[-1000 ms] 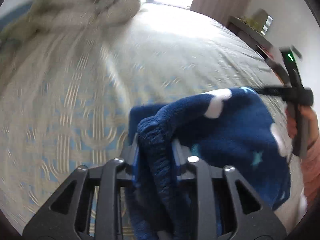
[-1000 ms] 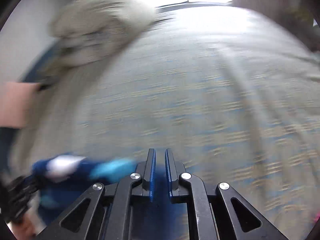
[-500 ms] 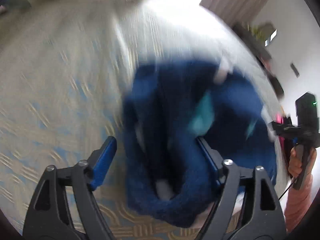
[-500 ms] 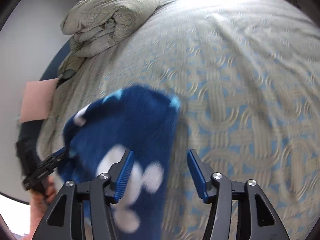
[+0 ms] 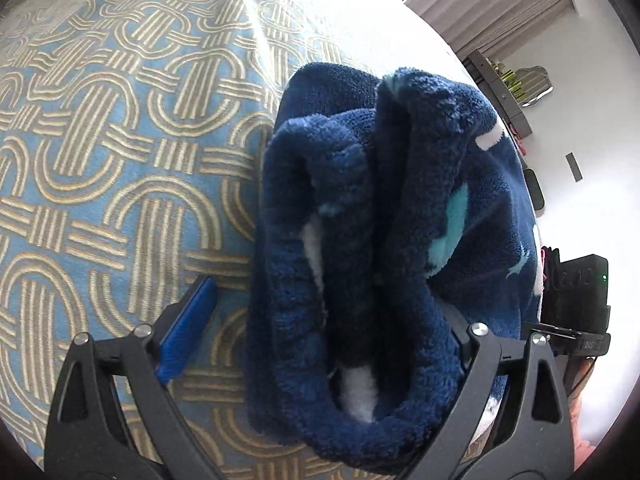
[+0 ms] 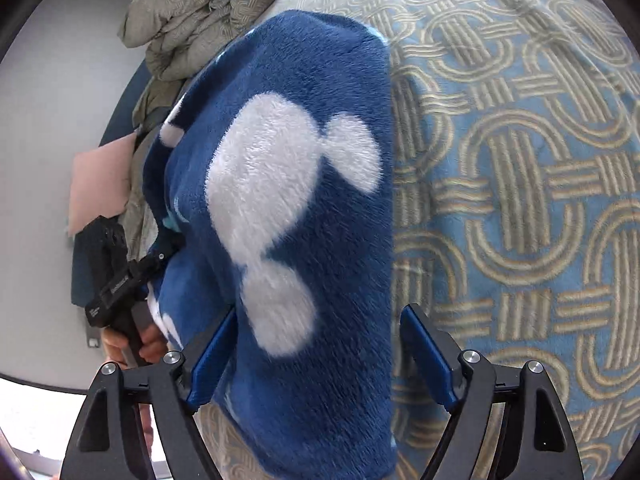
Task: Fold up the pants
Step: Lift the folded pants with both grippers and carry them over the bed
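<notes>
The pants point(image 5: 360, 248) are dark blue fleece with white and teal shapes, folded into a thick bundle lying on the patterned bedspread point(image 5: 100, 140). My left gripper point(image 5: 324, 320) is open, its jaws wide on either side of the bundle's rolled edge. In the right wrist view the pants point(image 6: 288, 216) show a large white patch. My right gripper point(image 6: 320, 356) is open, its blue pads on either side of the fabric's near end. The left gripper's handle point(image 6: 116, 284) and the hand holding it show at the left of that view.
A folded grey-green duvet point(image 6: 200, 12) lies at the head of the bed, with a pink pillow point(image 6: 100, 184) beside it. A curtain point(image 5: 492, 4) and a dark shelf point(image 5: 504, 96) stand beyond the bed's far side. Bedspread extends to the left and right of the pants.
Both grippers were shut on the pants a second ago. They have opened and let go, and the folded bundle now rests on the bed between their jaws.
</notes>
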Demonstrator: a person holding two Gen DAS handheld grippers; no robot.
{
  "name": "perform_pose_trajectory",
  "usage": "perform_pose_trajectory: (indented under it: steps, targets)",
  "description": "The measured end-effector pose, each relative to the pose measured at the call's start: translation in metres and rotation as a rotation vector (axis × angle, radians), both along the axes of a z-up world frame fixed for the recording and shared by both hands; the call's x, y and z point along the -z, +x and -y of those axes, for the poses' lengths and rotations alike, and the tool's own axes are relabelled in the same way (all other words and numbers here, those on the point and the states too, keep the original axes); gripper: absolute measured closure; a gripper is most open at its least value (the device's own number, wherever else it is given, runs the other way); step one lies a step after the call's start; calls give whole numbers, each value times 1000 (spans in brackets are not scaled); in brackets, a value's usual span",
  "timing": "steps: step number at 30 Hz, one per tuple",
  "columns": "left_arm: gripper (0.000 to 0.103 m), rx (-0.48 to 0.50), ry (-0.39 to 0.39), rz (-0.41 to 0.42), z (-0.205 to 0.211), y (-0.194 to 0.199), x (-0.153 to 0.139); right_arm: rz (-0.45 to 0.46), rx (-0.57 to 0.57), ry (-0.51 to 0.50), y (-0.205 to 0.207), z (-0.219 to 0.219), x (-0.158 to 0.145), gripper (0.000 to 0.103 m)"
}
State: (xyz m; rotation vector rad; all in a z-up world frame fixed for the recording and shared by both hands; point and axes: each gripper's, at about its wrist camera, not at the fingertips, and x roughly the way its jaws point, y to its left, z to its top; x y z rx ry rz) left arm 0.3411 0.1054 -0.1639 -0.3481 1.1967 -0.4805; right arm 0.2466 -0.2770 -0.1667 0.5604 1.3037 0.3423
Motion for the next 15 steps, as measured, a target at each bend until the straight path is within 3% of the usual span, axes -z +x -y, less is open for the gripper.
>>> perform_pose_trajectory:
  steps: [2,5,6,9,11,15]
  targets:
    - [14,11,-17,5,-1,0,0,5,-2,13,5,-3,1,18]
    - [41,32,-98,0,-1,-4,-1,0,33,50,11,-1,5,16]
    - [46,31,-83,14,0,-6,-5,-5,59,49,14,0,5,16]
    - [53,54,-5,90,9,-14,-26,42,67,-7,18,-9,-9,39]
    - [54,52,5,127,12,-19,-42,81,51,-48,16,-13,-25,56]
    - [54,41,-27,163,7,-34,-72,106,56,2,9,-6,-52,57]
